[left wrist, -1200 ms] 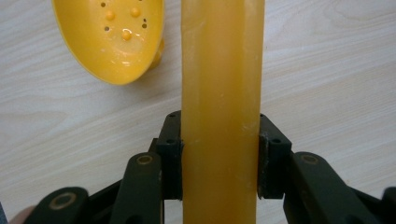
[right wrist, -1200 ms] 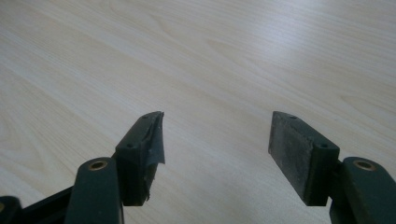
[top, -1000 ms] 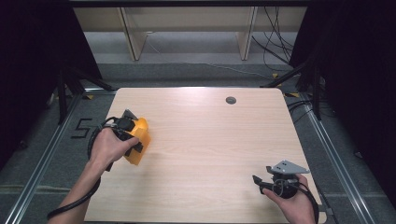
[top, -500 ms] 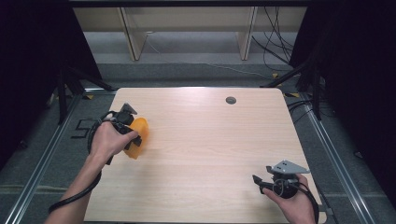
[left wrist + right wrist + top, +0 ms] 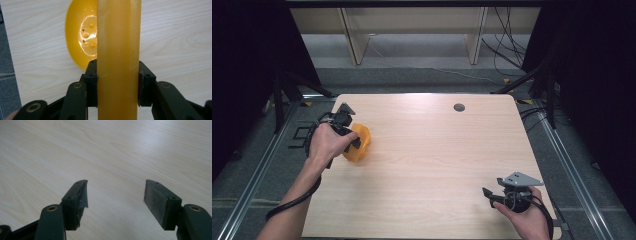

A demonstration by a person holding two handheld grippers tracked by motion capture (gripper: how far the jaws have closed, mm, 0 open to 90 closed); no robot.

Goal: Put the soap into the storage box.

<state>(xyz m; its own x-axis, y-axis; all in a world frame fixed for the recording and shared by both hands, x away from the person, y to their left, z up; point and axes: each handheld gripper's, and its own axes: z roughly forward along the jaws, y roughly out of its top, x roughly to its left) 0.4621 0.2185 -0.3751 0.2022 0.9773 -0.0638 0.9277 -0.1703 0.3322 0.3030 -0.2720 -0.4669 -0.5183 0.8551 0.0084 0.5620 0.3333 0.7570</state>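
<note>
One yellow cup (image 5: 118,60) squeezed tight between left gripper (image 5: 117,82) pads, lifted over table (image 5: 437,150) near left edge. Smooth, could slip, drop off edge. Right gripper (image 5: 116,195) wide apart, holding nothing.

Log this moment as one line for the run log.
left tongs: shut on yellow scoop | right tongs: open, empty, over table | scoop near table's left edge

From above, the person's left hand (image 5: 326,144) covered much of the left claw (image 5: 354,142) and part of the yellow bowl (image 5: 358,143). In the left gripper view, the bowl's (image 5: 118,50) rim ran off the top and bottom edges, hiding half its inside.
</note>
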